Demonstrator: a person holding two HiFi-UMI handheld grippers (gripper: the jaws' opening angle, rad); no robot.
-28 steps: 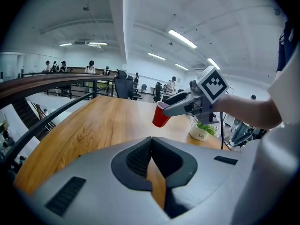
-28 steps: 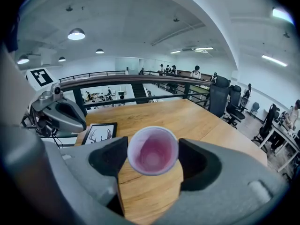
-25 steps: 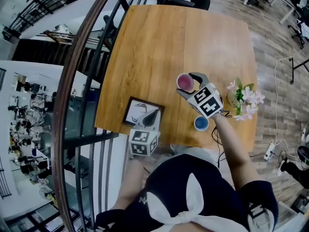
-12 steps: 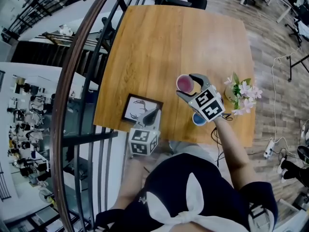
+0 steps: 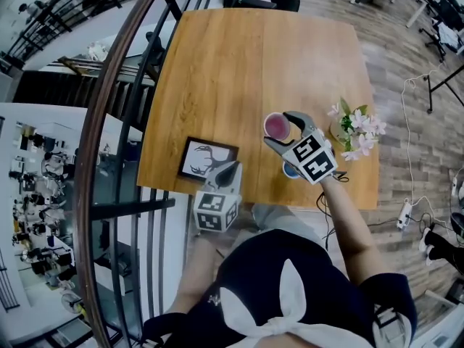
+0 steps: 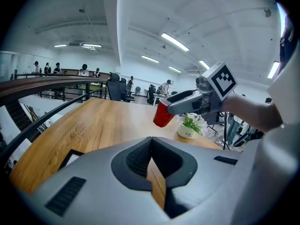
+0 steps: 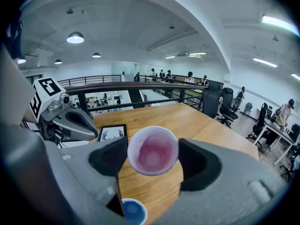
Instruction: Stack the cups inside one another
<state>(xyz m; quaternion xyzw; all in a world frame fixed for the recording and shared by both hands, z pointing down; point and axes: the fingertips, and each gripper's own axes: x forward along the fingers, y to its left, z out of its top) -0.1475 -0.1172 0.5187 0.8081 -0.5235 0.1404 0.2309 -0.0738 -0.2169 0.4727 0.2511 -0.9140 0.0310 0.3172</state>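
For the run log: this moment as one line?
right gripper: shut on red cup, off table | blue cup: on table | left gripper: shut, empty

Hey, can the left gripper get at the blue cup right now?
Probably not cleanly. The small blue plastic cup sits under the right gripper, which holds the red plastic cup and covers the way down. The left gripper is shut, at the wooden table's near edge.

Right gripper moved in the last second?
Yes. Right gripper, holding the red cup, shifted toward the near table edge and now overlaps the fixed blue cup.
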